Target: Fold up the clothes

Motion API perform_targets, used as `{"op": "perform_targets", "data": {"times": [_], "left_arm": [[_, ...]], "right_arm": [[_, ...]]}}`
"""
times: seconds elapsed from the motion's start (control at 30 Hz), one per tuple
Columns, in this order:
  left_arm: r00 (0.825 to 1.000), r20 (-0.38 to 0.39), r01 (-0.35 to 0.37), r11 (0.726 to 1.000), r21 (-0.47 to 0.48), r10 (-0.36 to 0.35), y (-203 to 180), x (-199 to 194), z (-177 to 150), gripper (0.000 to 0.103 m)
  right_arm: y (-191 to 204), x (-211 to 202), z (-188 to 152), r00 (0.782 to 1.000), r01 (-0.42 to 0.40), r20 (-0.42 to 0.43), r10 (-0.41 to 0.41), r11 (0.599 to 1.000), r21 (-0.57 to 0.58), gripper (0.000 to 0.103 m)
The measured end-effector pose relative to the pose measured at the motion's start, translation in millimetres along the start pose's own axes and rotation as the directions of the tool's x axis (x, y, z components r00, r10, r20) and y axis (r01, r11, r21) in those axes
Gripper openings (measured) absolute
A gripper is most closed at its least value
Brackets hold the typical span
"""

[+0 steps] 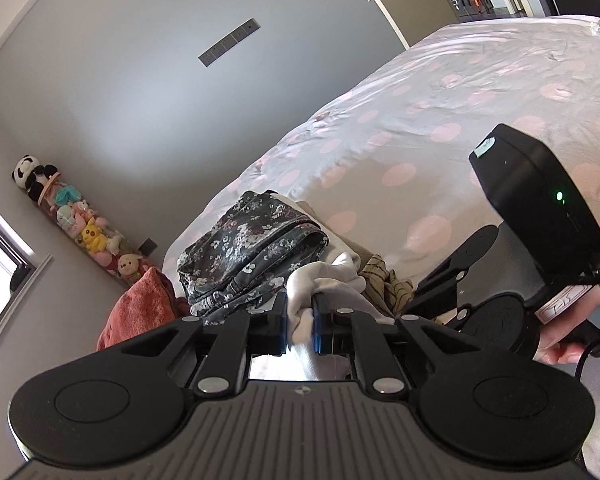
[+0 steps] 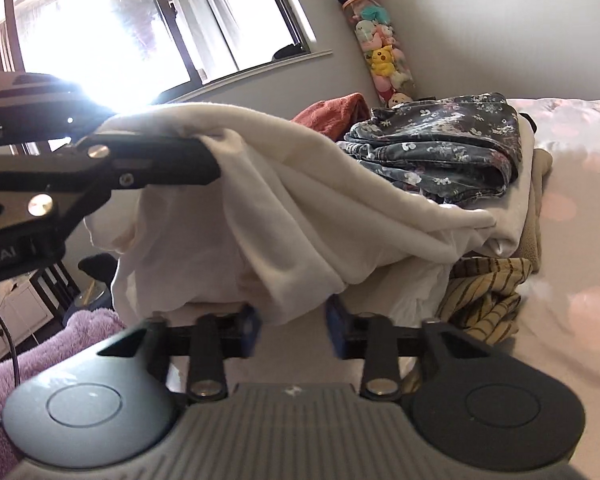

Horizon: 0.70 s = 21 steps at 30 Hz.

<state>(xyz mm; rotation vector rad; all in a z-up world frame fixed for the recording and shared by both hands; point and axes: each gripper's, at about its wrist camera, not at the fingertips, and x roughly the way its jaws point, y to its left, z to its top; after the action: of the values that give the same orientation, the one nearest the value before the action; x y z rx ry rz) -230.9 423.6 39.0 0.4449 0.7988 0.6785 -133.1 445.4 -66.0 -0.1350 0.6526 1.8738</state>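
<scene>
My left claw (image 1: 300,320) pinched on white garment (image 2: 292,200), lifted off clothes pile at bed (image 1: 460,92) edge. Right claw (image 2: 292,320) shows gap, cloth hem between pads, not visibly pressed. Risk: right misses hem, garment swings, drags floral jeans (image 2: 440,148) off pile.

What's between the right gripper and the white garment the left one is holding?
Nothing visible. The white garment, pinched by the left gripper, hangs with a fold right at the open jaws of the right gripper. The floral garment lies behind, on the pile.
</scene>
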Motion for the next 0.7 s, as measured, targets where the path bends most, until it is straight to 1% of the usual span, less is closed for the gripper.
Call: {"op": "perform_targets", "data": {"times": [0.03, 0.13, 0.23, 0.27, 0.33, 0.4, 0.43, 0.47, 0.5, 0.57, 0.63, 0.7], "left_arm": [[1.0, 0.003, -0.005, 1.0, 0.003, 0.005, 2, 0, 1, 0.009], [1.0, 0.012, -0.013, 1.0, -0.008, 0.013, 11, 2, 3, 0.009], [1.0, 0.018, -0.014, 1.0, -0.014, 0.014, 18, 3, 3, 0.009], [1.0, 0.017, -0.016, 1.0, -0.009, 0.016, 19, 3, 3, 0.009], [1.0, 0.014, -0.018, 1.0, -0.003, 0.018, 20, 2, 2, 0.009], [1.0, 0.012, -0.02, 1.0, 0.003, 0.02, 21, 1, 1, 0.009], [1.0, 0.012, -0.021, 1.0, 0.002, 0.021, 22, 2, 1, 0.009], [1.0, 0.014, -0.022, 1.0, -0.002, 0.022, 24, 2, 1, 0.009], [1.0, 0.015, -0.023, 1.0, -0.005, 0.023, 25, 2, 1, 0.009], [1.0, 0.017, -0.027, 1.0, -0.009, 0.027, 29, 4, 1, 0.009], [0.999, 0.018, -0.029, 0.999, -0.013, 0.029, 34, 6, 1, 0.009], [0.999, 0.02, -0.03, 0.999, -0.016, 0.03, 40, 8, 1, 0.009]], "right_arm": [[2, 1, 1, 1.0, -0.002, -0.006, 0.002, 1.0, 0.001, 0.0], [7, -3, 0, 0.999, -0.034, -0.001, 0.034, 0.999, 0.042, 0.0], [22, -8, -6, 0.996, -0.084, 0.002, 0.084, 0.994, 0.063, 0.0], [29, -9, -8, 0.996, -0.085, -0.005, 0.085, 0.995, 0.046, 0.0], [43, -10, -12, 0.999, -0.031, -0.008, 0.031, 0.998, -0.053, 0.0], [46, -10, -15, 0.999, 0.033, 0.002, -0.033, 0.988, -0.15, 0.006], [43, -9, -14, 0.998, 0.057, 0.007, -0.057, 0.981, -0.187, 0.006], [41, -8, -13, 0.997, 0.081, 0.012, -0.08, 0.971, -0.223, 0.01], [39, -7, -12, 0.994, 0.105, 0.019, -0.103, 0.96, -0.258, 0.024], [34, -2, -7, 0.988, 0.153, 0.05, -0.144, 0.924, -0.351, 0.041], [34, 2, -2, 0.984, 0.177, 0.073, -0.161, 0.876, -0.449, 0.041], [34, 10, 1, 0.985, 0.174, 0.082, -0.154, 0.821, -0.543, 0.041]]}}
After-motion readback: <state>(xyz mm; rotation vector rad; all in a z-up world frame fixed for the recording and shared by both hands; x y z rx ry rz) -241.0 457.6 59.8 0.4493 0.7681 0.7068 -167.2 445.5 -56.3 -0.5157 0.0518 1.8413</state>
